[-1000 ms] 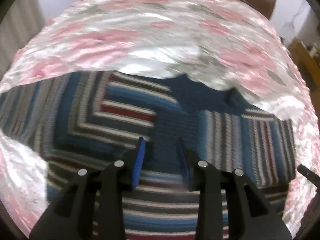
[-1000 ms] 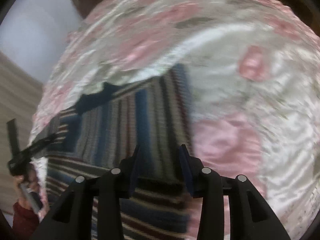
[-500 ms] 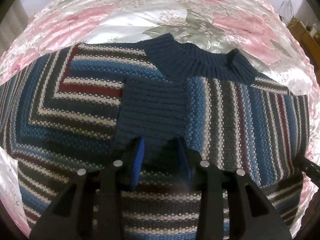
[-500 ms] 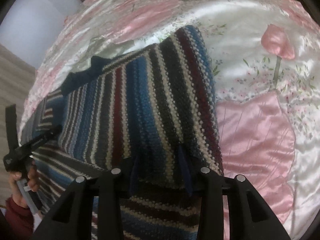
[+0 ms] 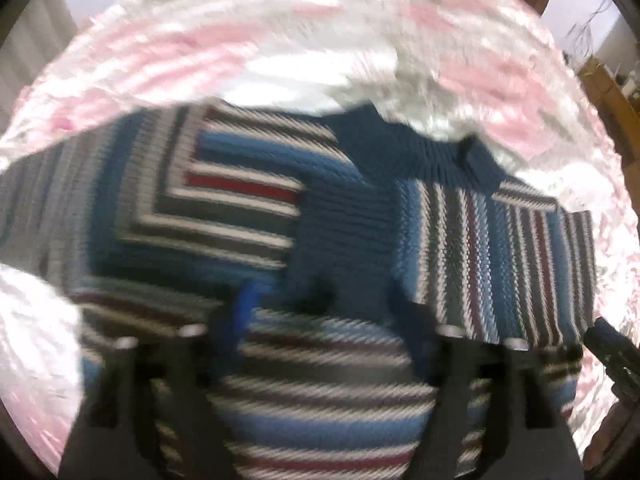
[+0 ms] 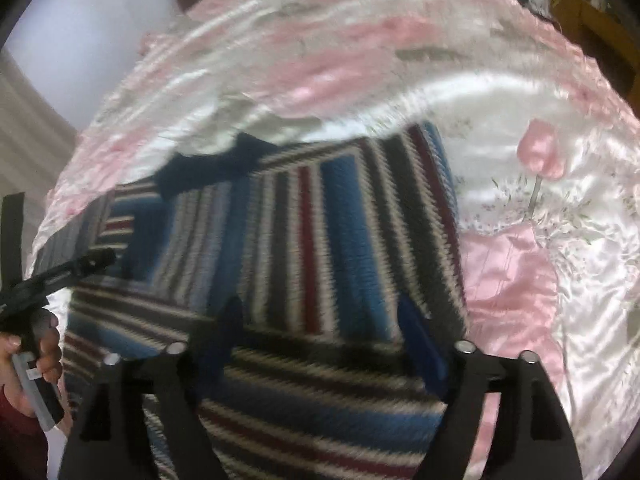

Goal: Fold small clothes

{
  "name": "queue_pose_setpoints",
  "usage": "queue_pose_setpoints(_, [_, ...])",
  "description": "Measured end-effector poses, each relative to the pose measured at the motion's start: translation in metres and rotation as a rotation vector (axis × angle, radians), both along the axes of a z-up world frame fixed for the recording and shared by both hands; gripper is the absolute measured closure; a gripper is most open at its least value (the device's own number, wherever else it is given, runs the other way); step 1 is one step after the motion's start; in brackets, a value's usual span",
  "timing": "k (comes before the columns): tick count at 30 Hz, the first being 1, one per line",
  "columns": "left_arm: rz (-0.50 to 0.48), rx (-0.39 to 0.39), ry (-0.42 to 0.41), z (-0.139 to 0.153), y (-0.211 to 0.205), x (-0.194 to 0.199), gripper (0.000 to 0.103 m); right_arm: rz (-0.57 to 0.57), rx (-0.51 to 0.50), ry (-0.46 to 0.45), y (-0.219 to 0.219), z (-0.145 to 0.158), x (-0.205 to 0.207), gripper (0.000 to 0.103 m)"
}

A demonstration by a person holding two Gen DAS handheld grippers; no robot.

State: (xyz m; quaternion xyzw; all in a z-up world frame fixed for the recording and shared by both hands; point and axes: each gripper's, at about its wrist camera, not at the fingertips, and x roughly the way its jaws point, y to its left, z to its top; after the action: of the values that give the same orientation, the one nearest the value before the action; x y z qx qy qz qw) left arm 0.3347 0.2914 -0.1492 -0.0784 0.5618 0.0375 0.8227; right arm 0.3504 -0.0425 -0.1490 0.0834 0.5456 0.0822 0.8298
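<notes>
While one striped sweater (image 5: 248, 216) lies on one bedspread (image 6: 520, 208), two claws (image 5: 320, 312) (image 6: 320, 320) gape wide, gripping nothing.

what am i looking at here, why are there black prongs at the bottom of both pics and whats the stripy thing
There is no robot here. A person holds a handheld two-finger gripper in each hand, and each gripper carries a fisheye camera looking forward along its fingers. The black prongs are those fingers.

One picture is from the left gripper, the other from the right gripper. In the right view you can also see the person's left hand gripping the other tool's handle.

The stripy thing is a small knitted sweater with a dark blue collar, lying partly folded on a shiny pink and white floral bedspread. Both grippers look open just over the knit, holding nothing, though the pictures are blurred.
</notes>
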Motion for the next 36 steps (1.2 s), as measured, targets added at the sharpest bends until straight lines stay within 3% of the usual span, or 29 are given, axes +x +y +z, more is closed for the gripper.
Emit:
queue_pose_setpoints(3, [0.020,0.043,-0.002,0.006,0.042,-0.019,0.025,0.028,0.031,0.039,0.020,-0.003,-0.006,0.022])
queue_pose_setpoints(11, [0.228,0.085,0.076,-0.005,0.185,-0.052,0.025,0.132,-0.004,0.113,0.100,-0.023,0.003,0.022])
queue_pose_setpoints(19, [0.439,0.073,0.064,0.000,0.316,-0.058,0.025,0.184,-0.035,0.134,0.153,-0.035,0.014,0.021])
queue_pose_setpoints(23, [0.514,0.011,0.061,-0.003,0.369,-0.047,0.025,0.186,-0.057,0.148,0.159,-0.043,0.017,0.021])
queue_pose_setpoints(32, [0.577,-0.068,0.047,-0.015,0.413,-0.028,0.029,0.184,-0.060,0.155,0.152,-0.048,0.022,0.021])
queue_pose_setpoints(36, [0.610,-0.064,0.054,-0.019,0.414,-0.023,0.050,0.175,-0.072,0.145,0.142,-0.045,0.021,0.021])
